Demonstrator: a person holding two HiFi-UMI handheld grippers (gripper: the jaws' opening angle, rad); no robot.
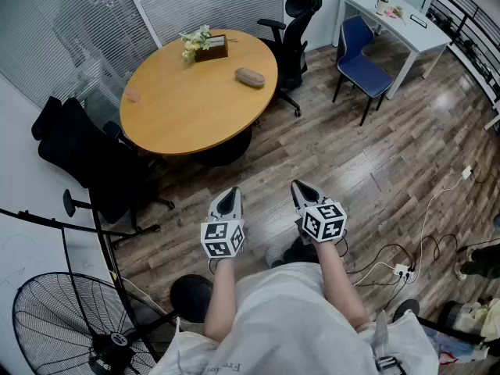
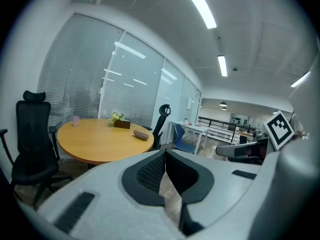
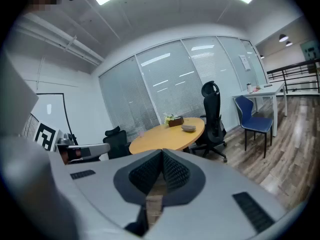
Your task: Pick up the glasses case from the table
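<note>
A brown oval glasses case (image 1: 249, 76) lies on the round wooden table (image 1: 180, 108), near its right side; it also shows small in the left gripper view as the case (image 2: 142, 134) and in the right gripper view as the case (image 3: 189, 128). Both grippers are held over the wooden floor, well short of the table. My left gripper (image 1: 230, 200) is shut and empty, its jaws meeting at the tips (image 2: 165, 153). My right gripper (image 1: 303, 191) is shut and empty too (image 3: 162, 152).
A planter box with flowers (image 1: 205, 47) and a small pink cup (image 1: 132, 94) stand on the table. Black office chairs (image 1: 94, 158) (image 1: 295, 30) flank it. A blue chair (image 1: 361, 62), a white desk (image 1: 394, 18), a floor fan (image 1: 70, 326) and floor cables (image 1: 406, 268) surround me.
</note>
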